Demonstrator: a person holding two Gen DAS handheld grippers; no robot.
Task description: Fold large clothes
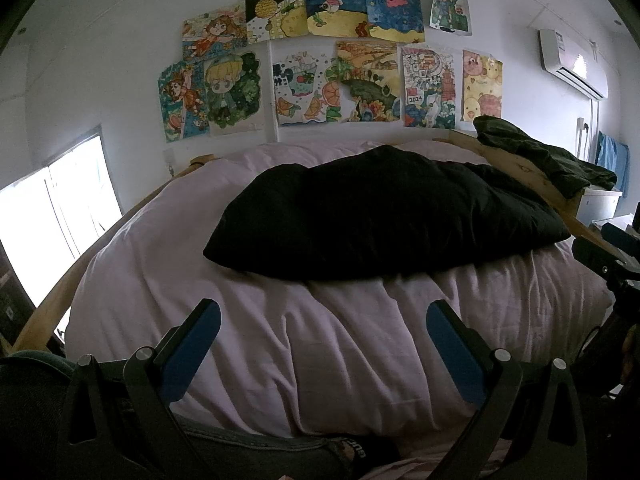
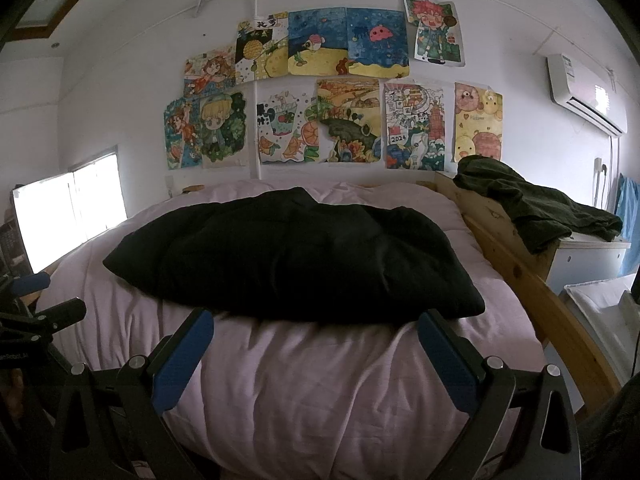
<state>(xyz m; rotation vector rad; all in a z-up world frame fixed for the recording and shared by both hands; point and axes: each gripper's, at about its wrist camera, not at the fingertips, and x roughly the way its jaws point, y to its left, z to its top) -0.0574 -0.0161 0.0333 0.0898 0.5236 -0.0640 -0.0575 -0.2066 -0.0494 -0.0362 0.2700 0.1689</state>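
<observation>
With both the left gripper [image 1: 324, 344] and right gripper [image 2: 316, 352] released and empty, we judge the fold not begun: the black garment [image 2: 292, 252] lies bunched mid-bed [image 2: 320, 380], and next we reach for its near edge.

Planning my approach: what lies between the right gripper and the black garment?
Only bare pale pink bedsheet, wrinkled, between the open right gripper and the black garment, as the right wrist view shows.

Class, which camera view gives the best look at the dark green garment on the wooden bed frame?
The right wrist view: the dark green garment appears larger and clear of the frame edge. The left wrist view shows it smaller, off to the right.
</observation>
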